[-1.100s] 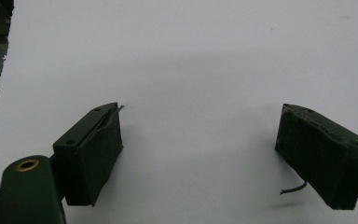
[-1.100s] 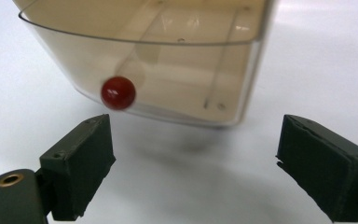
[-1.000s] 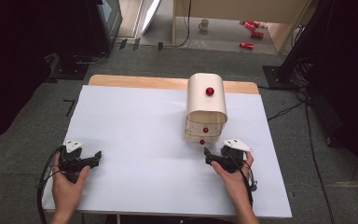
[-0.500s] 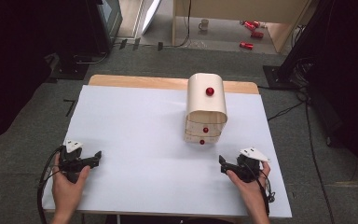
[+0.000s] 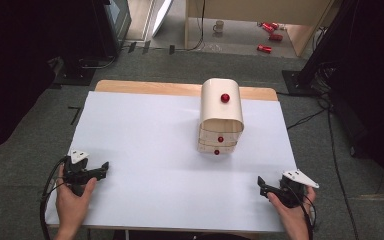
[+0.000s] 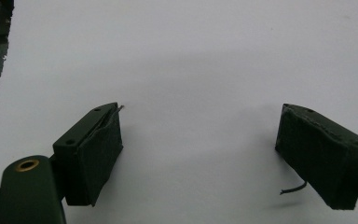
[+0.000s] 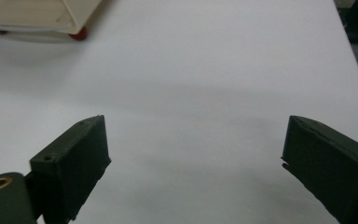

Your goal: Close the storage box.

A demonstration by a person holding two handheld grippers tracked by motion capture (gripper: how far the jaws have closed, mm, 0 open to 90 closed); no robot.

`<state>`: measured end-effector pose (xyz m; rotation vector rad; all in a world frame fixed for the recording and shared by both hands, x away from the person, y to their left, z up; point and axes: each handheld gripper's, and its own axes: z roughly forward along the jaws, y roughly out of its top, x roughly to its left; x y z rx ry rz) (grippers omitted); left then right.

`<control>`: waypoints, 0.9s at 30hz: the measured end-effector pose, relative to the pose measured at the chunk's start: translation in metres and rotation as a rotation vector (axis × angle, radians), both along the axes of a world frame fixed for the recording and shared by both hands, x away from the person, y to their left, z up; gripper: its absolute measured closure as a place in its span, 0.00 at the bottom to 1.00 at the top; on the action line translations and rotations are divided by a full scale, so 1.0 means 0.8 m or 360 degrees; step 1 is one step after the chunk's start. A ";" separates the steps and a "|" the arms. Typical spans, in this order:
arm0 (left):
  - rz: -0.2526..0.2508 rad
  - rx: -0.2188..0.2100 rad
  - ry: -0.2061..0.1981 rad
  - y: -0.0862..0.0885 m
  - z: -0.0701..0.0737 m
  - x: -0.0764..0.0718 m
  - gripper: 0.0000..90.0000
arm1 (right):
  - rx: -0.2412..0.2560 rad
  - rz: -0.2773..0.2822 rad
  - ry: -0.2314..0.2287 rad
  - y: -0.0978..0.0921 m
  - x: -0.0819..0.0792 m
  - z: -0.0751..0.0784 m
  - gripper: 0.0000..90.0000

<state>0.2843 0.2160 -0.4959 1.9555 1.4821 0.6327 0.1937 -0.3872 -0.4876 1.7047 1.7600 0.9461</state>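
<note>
While resting near the front edge of the matte white table sheet [image 5: 145,135]: left gripper [image 5: 100,170] well left of the drawer chest [image 5: 221,117], jaws spread wide, nothing between; right gripper [image 5: 262,186] front-right of chest, jaws likewise apart, empty. Chest pale wood, rounded top, red round knobs [image 5: 225,98]; drawers closed, contents hidden. Right gripper view catches chest corner [image 7: 42,16]; left gripper view, bare sheet, padded black jaws.

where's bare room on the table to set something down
Free: the white sheet between the left gripper and the drawer box, and the front strip across to the right gripper. Tighter: the strip right of the box.
</note>
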 end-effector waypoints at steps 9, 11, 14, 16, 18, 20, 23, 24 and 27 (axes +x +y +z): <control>0.0000 0.0000 0.0000 0.000 0.000 0.000 0.16 | -0.0026 -0.0030 0.0043 -0.021 -0.011 -0.011 0.01; 0.0000 0.0001 0.0000 0.000 0.000 0.000 0.16 | -0.0047 -0.0015 0.0046 -0.020 -0.010 -0.012 0.00; 0.0000 0.0000 -0.0001 0.000 0.000 0.000 0.16 | -0.0210 0.0012 0.0079 -0.009 -0.008 -0.019 0.00; 0.0000 0.0000 0.0000 0.000 0.000 0.000 0.16 | -0.0278 0.0029 0.0069 -0.003 -0.009 -0.020 0.00; 0.0000 0.0000 -0.0001 0.000 0.000 0.000 0.16 | -0.0268 0.0029 0.0066 -0.004 -0.009 -0.021 0.00; 0.0000 0.0000 -0.0001 0.000 0.000 0.000 0.16 | -0.0202 0.0032 0.0097 -0.009 -0.007 -0.021 0.00; 0.0000 -0.0001 -0.0001 0.000 0.000 0.000 0.16 | -0.0170 0.0034 0.0117 -0.011 -0.005 -0.022 0.00; 0.0000 0.0000 -0.0001 0.000 0.000 0.000 0.16 | -0.0167 0.0034 0.0118 -0.012 -0.005 -0.022 0.00; 0.0000 0.0000 -0.0001 0.000 0.000 0.000 0.16 | -0.0163 0.0032 0.0126 -0.012 -0.005 -0.021 0.00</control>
